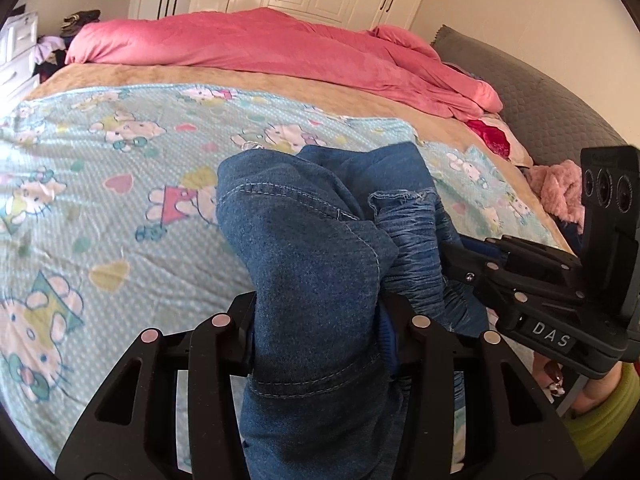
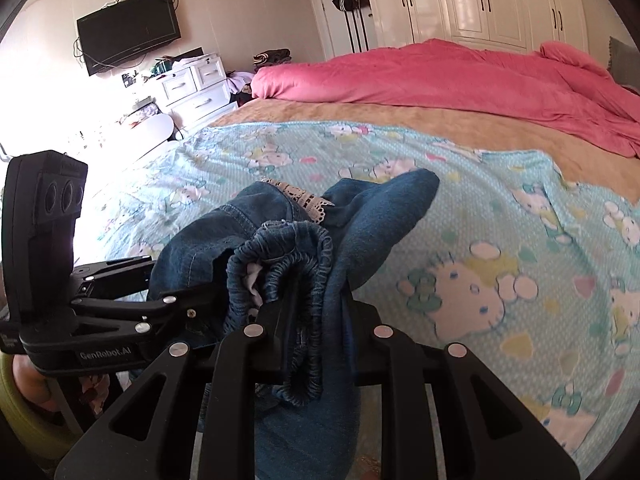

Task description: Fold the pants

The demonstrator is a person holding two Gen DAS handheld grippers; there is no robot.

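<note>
- The left tool tilts down toward the bed, its jaws clamped on a thick fold of the blue jeans.
- The right tool sits just beside it, angled likewise, pinching the jeans' elastic waistband.
- The jeans hang bunched between both tools above the cartoon-cat sheet.
- A pink duvet lies at the far side.

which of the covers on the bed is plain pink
The pink duvet bunched along the far side; the blue cartoon-cat sheet under the jeans is printed.
</note>
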